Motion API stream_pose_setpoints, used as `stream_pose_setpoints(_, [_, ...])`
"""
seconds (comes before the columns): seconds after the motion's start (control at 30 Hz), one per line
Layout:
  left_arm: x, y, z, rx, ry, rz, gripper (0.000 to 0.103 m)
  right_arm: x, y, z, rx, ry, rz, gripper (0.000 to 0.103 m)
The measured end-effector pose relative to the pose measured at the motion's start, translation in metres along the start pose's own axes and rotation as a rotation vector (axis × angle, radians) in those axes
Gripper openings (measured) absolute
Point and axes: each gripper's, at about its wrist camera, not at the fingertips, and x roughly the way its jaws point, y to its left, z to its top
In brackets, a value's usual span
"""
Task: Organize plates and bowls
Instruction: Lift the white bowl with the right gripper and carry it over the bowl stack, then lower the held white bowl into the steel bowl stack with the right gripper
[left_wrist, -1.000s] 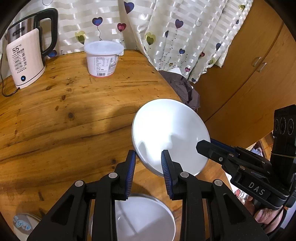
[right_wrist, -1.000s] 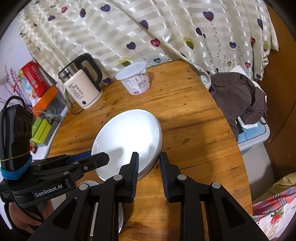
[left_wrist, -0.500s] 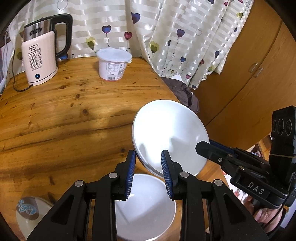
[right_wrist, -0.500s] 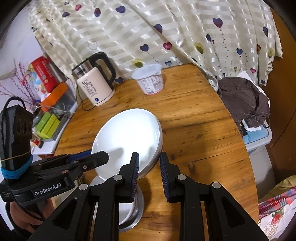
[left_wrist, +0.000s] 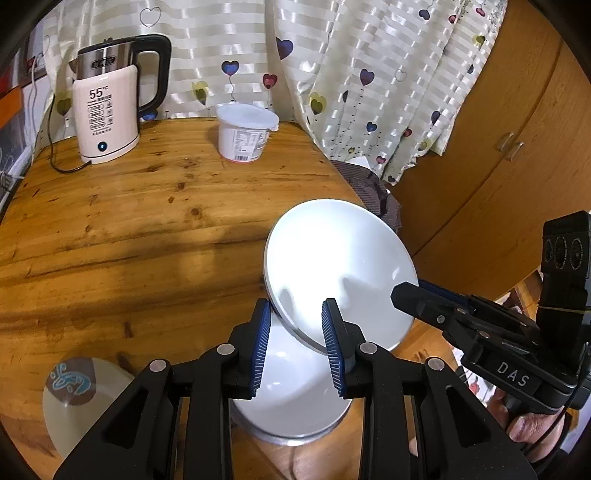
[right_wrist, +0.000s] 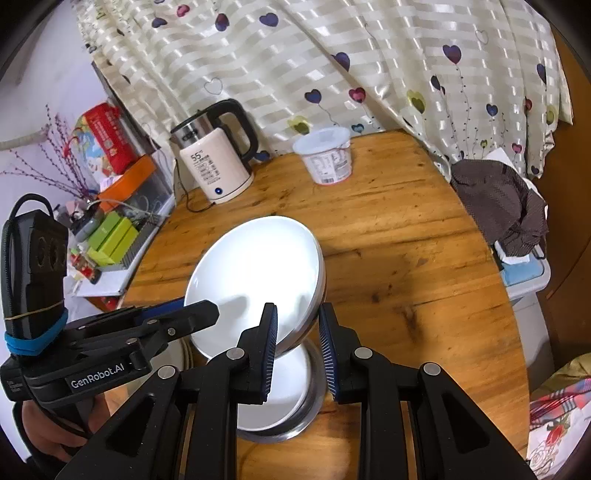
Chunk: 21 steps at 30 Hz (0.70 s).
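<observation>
Plate (left_wrist: 334, 266), white and round, is held up in the air between two hand-held grippers, tilted above a round wooden table (left_wrist: 147, 229). The left gripper (left_wrist: 295, 347) has its blue-padded fingers partly closed over the plate's near rim on one side, and the right gripper (right_wrist: 297, 347) pinches the opposite edge the same way, its jaws narrowly spread around the rim; in the left wrist view the right gripper's black tip reaches onto the plate from the right. Directly beneath the lifted plate sits a small stack (right_wrist: 284, 398): a white plate resting in a shallow metal dish, standing on the table near its front edge. To the left of the stack, another pale plate with a blue and brown pattern (left_wrist: 74, 395) lies flat on the wood, well apart from the stack. At the far side of the table stand a cream electric kettle (left_wrist: 107, 110) with a black handle and a white lidded tub (left_wrist: 243, 134), side by side in front of a striped curtain (right_wrist: 314, 66) printed with hearts. A dark brown cloth (right_wrist: 498, 199) lies heaped just beyond the table's right edge. A person's hand (right_wrist: 48, 435) grips the left gripper's handle at the lower left of the right wrist view.
</observation>
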Motion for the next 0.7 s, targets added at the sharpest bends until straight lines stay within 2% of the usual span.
stream_pose_setpoints(0.7, [-0.005, 0.013, -0.046, -0.044, 0.033, 0.055, 0.03, 0.018, 0.009, -0.042, 0.025, 0.105, 0.05, 0.022])
